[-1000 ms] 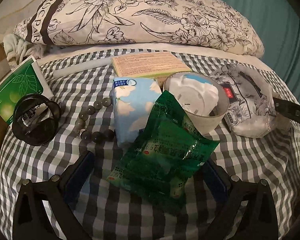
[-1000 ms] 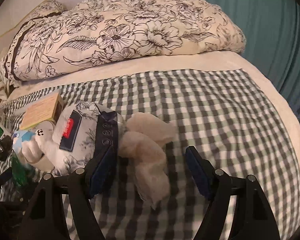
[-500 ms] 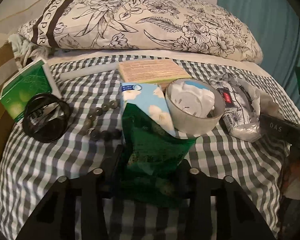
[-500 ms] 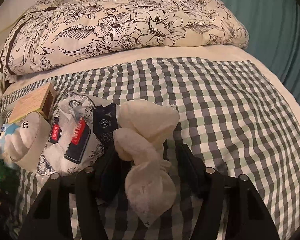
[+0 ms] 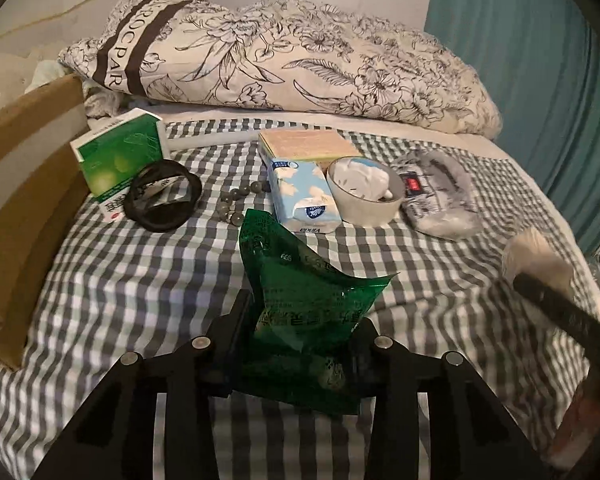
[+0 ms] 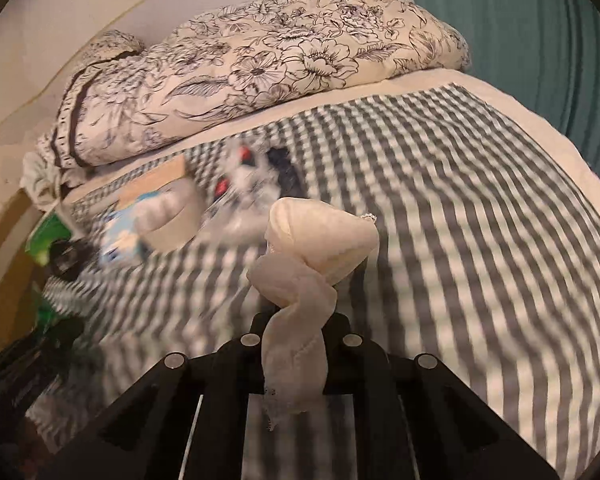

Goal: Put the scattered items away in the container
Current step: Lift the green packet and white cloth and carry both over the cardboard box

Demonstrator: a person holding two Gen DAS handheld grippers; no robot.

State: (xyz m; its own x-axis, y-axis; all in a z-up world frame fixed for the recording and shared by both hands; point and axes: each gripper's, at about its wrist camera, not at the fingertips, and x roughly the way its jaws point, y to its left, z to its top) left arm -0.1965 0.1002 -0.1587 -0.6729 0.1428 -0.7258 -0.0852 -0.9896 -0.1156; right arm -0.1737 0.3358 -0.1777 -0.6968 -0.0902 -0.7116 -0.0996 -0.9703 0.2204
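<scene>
Scattered items mostly still on checked bedspread (image 5: 140, 280); cardboard box (image 5: 24, 184) waits at bed's edge. Left gripper (image 5: 296, 344) pinches green packet (image 5: 304, 300); right gripper (image 6: 296, 328) closing on cream cloth (image 6: 312, 248). Bowl (image 5: 366, 196), tissue pack (image 5: 304, 192), green carton (image 5: 120, 156) remain.

Glossy plastic packet (image 5: 300, 300), matt cloth (image 6: 316, 248)

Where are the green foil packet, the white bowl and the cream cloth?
green foil packet (image 5: 300, 304), left wrist view, crinkled front face.
white bowl (image 5: 370, 210), left wrist view, outer wall.
cream cloth (image 6: 324, 236), right wrist view, bunched upper part.
</scene>
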